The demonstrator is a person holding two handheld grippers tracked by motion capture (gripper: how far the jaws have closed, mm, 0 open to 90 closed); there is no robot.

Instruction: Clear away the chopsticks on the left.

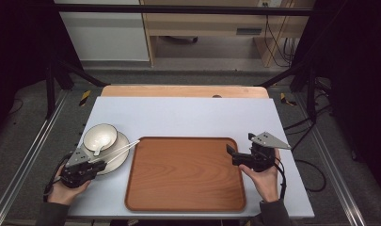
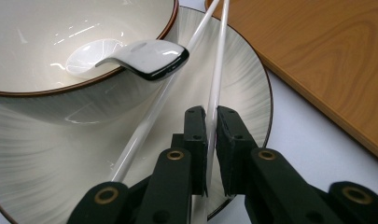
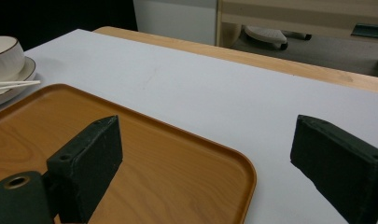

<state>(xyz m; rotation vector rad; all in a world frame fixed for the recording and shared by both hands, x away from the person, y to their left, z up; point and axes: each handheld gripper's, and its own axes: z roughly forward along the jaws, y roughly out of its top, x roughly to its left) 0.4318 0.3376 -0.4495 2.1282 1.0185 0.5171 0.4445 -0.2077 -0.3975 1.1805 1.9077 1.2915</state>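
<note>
We see the left gripper (image 1: 99, 165) at the near left of the desk, its black fingers (image 2: 196, 135) pinching one white plastic chopstick (image 2: 215, 88) just above the plate. No earlier look, so we say only that the fingers are pressed on it. The chopstick's long axis runs away from the fingers, up and to the right in the high view, its far tip over the near left edge of the brown wooden tray (image 1: 186, 174). The second white chopstick (image 2: 154, 116) lies just beside it, nearly parallel, free of the fingers, resting on the plate and passing under the spoon handle.

Both chopsticks sit on the cream round ceramic plate with the dark rim (image 1: 116, 160). On that plate stands the cream ceramic bowl with the brown rim (image 1: 99, 136). In the bowl lies a white ceramic spoon (image 2: 135, 56), scoop inside, handle hanging over the bowl's rim toward the gripper.

The tray lies flat mid-desk, just right of the plate. At its right edge we see the right gripper (image 1: 236, 155), fingers (image 3: 88, 158) spread wide, nothing between them. Farther off is the pale blue-white desk (image 1: 188, 113).
</note>
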